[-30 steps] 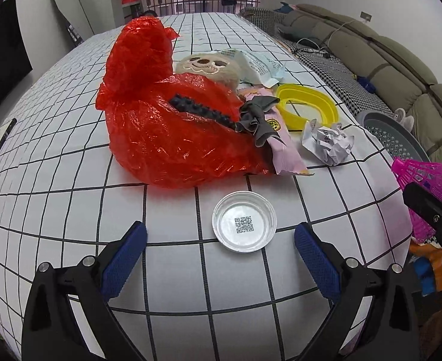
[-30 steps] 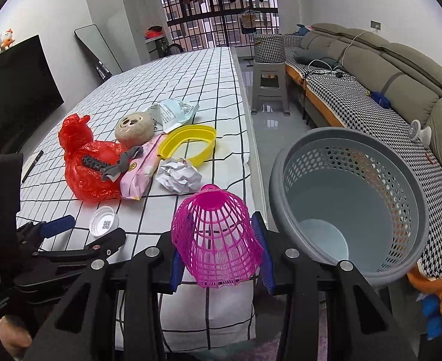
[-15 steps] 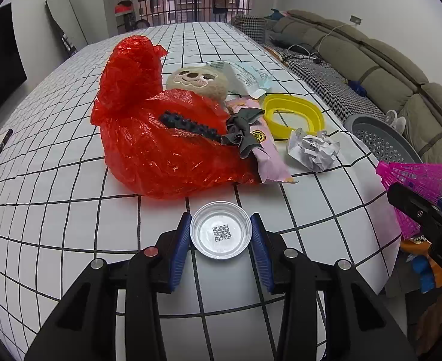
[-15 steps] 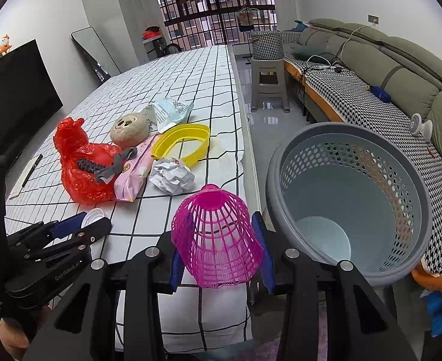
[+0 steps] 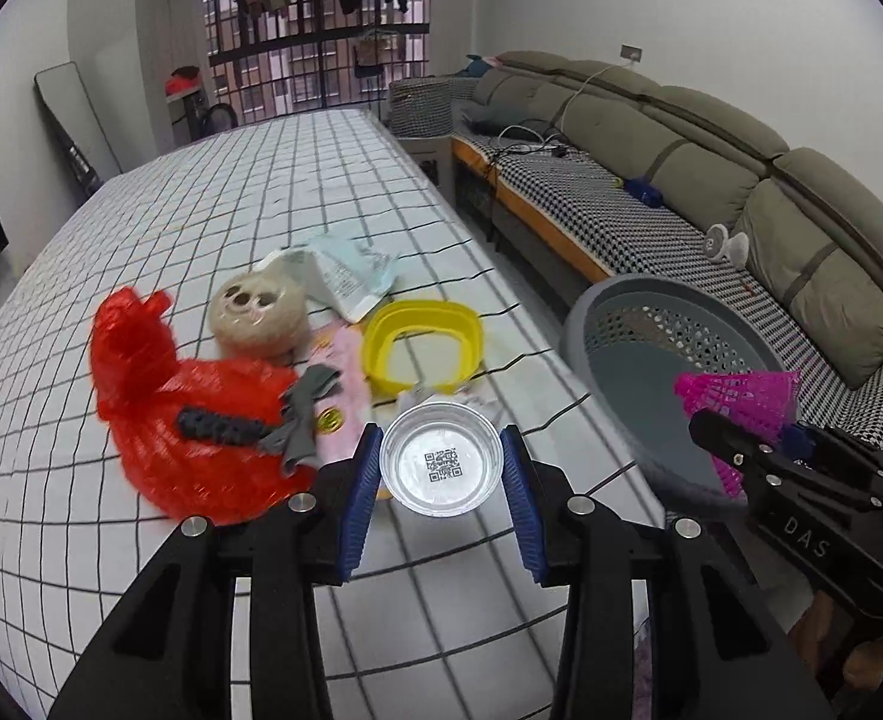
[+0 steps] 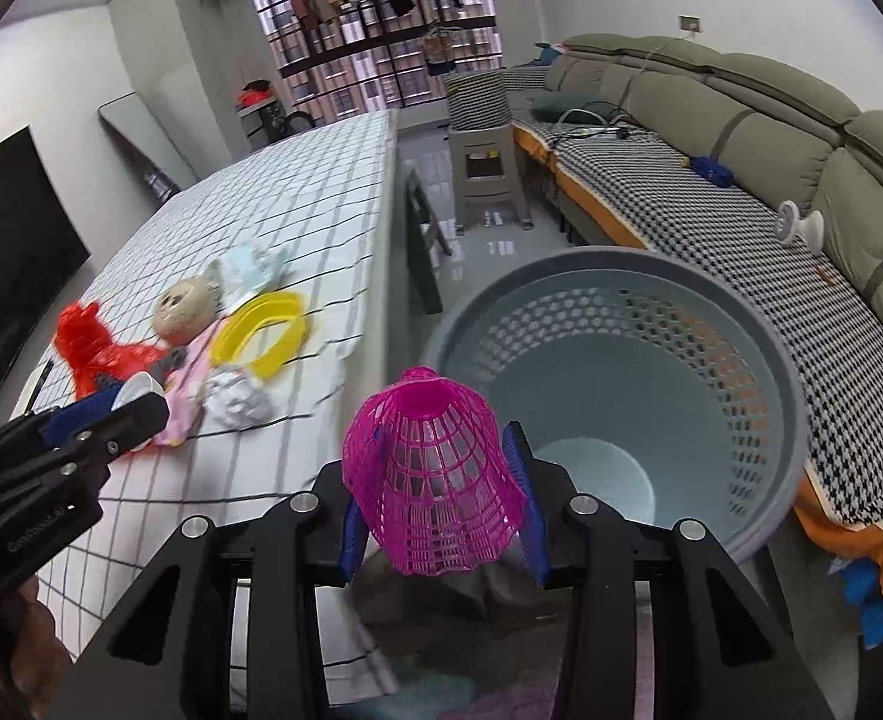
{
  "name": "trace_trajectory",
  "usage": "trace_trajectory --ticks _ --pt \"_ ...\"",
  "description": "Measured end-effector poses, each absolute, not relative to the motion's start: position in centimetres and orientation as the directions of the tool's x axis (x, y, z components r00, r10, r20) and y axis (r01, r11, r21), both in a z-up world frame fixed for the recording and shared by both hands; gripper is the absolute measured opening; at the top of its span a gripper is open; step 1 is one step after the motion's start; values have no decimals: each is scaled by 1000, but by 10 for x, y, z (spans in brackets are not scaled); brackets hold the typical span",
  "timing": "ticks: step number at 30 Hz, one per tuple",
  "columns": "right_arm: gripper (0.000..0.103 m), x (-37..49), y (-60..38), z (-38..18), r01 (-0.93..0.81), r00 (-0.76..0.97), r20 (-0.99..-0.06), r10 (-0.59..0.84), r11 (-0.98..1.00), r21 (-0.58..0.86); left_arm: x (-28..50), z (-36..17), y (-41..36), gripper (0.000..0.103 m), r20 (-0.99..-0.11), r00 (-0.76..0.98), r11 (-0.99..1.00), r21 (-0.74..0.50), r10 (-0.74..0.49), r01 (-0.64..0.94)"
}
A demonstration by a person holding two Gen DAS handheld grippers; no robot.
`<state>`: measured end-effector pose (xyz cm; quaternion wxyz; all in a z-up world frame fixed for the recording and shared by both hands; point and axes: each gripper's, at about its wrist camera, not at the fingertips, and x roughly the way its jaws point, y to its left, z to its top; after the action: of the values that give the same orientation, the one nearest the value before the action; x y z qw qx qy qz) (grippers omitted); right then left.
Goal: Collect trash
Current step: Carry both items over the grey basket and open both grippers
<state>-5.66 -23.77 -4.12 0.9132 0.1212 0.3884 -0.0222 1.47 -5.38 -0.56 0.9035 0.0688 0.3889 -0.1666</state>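
Observation:
My left gripper (image 5: 441,471) is shut on a small clear plastic cup (image 5: 441,459) with a QR code on its base, held above the checked table (image 5: 201,228). My right gripper (image 6: 438,483) is shut on a pink mesh cup (image 6: 435,474), held beside the table edge just short of the grey perforated basket (image 6: 741,336), which also shows in the left wrist view (image 5: 639,372). On the table lie a red plastic bag (image 5: 183,420), a crumpled paper ball (image 6: 237,399), a pink wrapper (image 6: 192,384) and a pale packet (image 5: 351,273).
A yellow ring-shaped dish (image 5: 420,345) and a round beige plush toy (image 5: 258,312) lie among the trash. A sofa (image 5: 711,180) with a checked cover runs along the right wall. A grey stool (image 6: 486,165) stands beyond the basket.
My left gripper closed on the clear cup, lifted it off the table and swung right toward the basket. My right gripper, still holding the pink mesh cup, moved closer to the basket.

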Motion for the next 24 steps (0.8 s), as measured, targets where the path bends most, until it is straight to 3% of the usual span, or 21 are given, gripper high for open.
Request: trace_trajectory --ticks 10,24 --pt "39 -55 -318 -49 270 695 -718 -41 940 208 35 -14 -148 40 -749 587 879 12 -308 476" --pt "39 -42 -369 -82 303 646 -763 -20 924 232 59 -51 -221 40 -819 493 854 7 -294 520"
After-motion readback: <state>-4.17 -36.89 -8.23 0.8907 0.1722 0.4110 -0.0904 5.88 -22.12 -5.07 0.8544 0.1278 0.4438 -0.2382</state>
